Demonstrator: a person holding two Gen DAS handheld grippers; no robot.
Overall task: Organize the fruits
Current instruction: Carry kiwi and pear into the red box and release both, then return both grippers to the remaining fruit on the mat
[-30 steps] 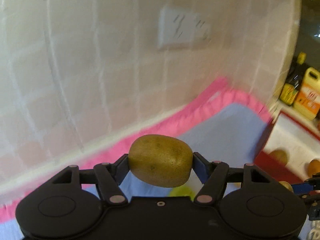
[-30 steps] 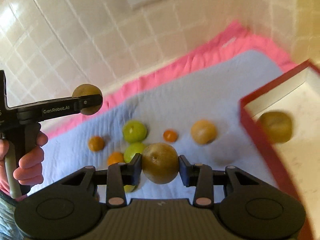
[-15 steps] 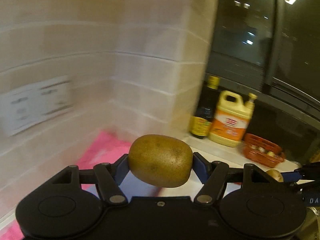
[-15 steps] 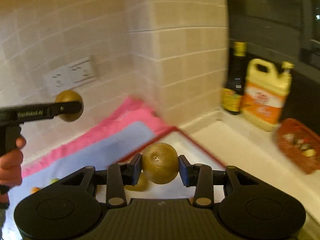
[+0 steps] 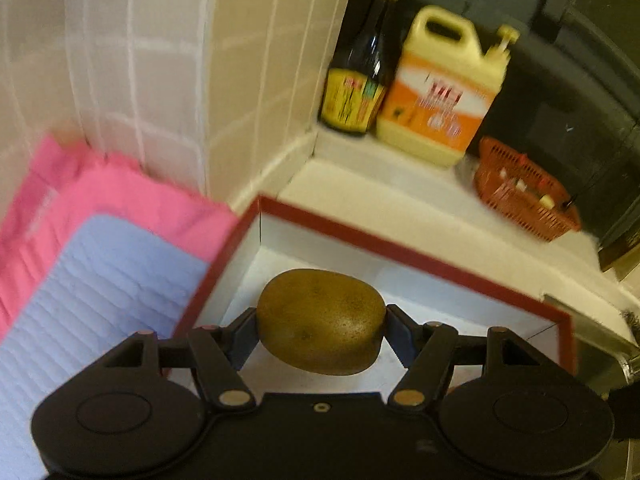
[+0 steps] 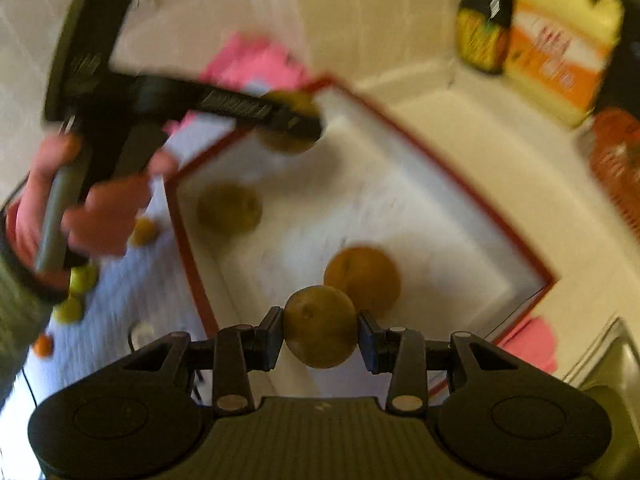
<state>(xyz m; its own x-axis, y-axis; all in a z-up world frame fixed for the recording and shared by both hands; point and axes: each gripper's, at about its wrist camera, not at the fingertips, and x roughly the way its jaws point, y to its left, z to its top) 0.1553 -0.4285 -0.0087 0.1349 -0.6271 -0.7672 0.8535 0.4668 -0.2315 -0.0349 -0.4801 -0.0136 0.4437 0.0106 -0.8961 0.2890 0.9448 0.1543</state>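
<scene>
My left gripper (image 5: 321, 326) is shut on a brown kiwi (image 5: 320, 320) and holds it above the far left corner of the red-rimmed white box (image 5: 400, 254). My right gripper (image 6: 320, 330) is shut on a second brown kiwi (image 6: 320, 326) above the near part of the same box (image 6: 440, 160). In the right wrist view, the left gripper (image 6: 296, 120) with its kiwi hangs over the box's far corner. Another kiwi (image 6: 229, 209) and an orange fruit (image 6: 366, 272) lie inside the box.
A blue mat (image 5: 88, 280) on a pink cloth (image 5: 120, 192) lies left of the box, with green fruits (image 6: 76, 292) and small oranges (image 6: 43, 346) on it. A dark bottle (image 5: 360, 72), a yellow jug (image 5: 444, 88) and a red basket (image 5: 524, 192) stand behind the box.
Both grippers have swung right from over the mat and tilted down, and now hold their kiwis above the box. The left gripper has come over the box's far corner.
</scene>
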